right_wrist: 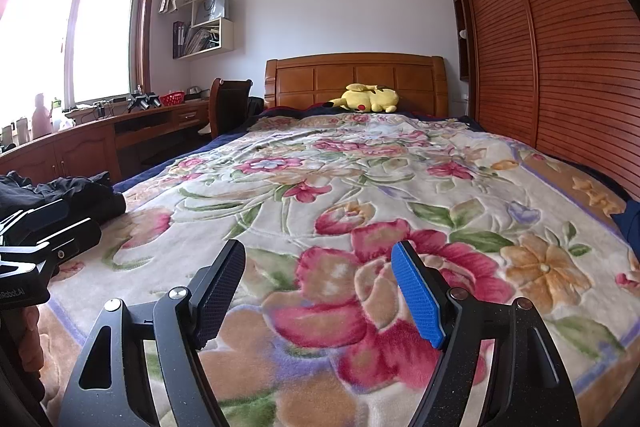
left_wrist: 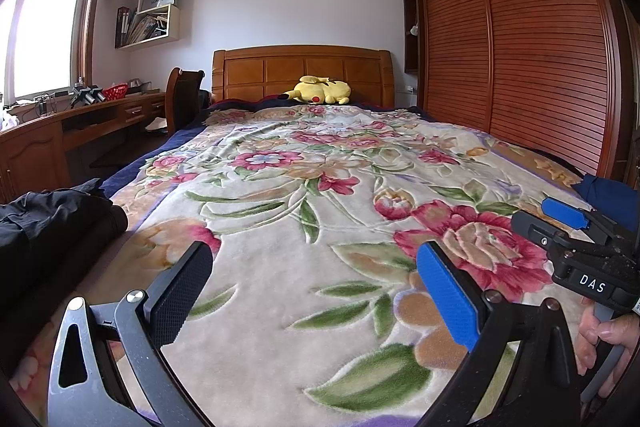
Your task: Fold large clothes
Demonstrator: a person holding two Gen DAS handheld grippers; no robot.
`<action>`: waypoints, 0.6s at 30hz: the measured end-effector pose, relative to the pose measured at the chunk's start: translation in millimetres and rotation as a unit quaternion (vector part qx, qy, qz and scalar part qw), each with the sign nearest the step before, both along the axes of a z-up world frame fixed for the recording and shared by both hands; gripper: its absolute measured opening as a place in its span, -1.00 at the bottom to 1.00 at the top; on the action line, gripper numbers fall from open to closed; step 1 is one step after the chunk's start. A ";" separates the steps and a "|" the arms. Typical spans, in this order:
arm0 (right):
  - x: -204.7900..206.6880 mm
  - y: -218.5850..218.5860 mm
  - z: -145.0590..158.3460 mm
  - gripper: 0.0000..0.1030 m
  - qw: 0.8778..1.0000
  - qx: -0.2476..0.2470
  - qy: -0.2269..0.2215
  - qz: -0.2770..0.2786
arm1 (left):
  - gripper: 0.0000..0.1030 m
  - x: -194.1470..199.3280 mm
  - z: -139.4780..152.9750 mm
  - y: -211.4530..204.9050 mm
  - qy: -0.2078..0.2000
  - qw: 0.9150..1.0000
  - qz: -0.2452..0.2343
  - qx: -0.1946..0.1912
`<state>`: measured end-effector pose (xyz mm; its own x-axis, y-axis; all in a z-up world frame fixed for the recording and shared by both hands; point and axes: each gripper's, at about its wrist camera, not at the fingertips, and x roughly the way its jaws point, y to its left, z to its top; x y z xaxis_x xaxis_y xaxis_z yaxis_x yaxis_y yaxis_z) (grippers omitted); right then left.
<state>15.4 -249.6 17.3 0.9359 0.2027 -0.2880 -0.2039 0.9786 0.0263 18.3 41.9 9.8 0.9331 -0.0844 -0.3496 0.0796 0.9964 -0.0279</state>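
both grippers hung over the floral blanket point(left_wrist: 304, 195) with nothing between their fingers — the left gripper point(left_wrist: 316, 291) had its jaws wide apart, and so did the right gripper point(right_wrist: 320, 291). the dark clothes point(left_wrist: 52, 223) lay heaped at the bed's left edge, beside the left gripper — a yellow plush toy point(right_wrist: 366, 99) rested far off by the headboard point(right_wrist: 356, 75).

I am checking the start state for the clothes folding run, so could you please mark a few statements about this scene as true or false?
1. Both grippers are open with nothing between their fingers. True: left gripper, right gripper.
2. The dark clothes lie spread flat across the middle of the bed. False: they are bunched at the left edge of the floral blanket.
3. A yellow plush toy lies by the wooden headboard. True.
4. The left gripper holds a sleeve. False: it hovers empty above the blanket.
5. The wardrobe doors stand open. False: they are closed.
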 end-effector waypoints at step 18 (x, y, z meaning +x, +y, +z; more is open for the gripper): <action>0.3 2.1 0.0 0.50 1.000 0.002 -0.001 -0.002 | 0.99 -0.4 0.2 0.9 0.000 1.000 0.000 0.001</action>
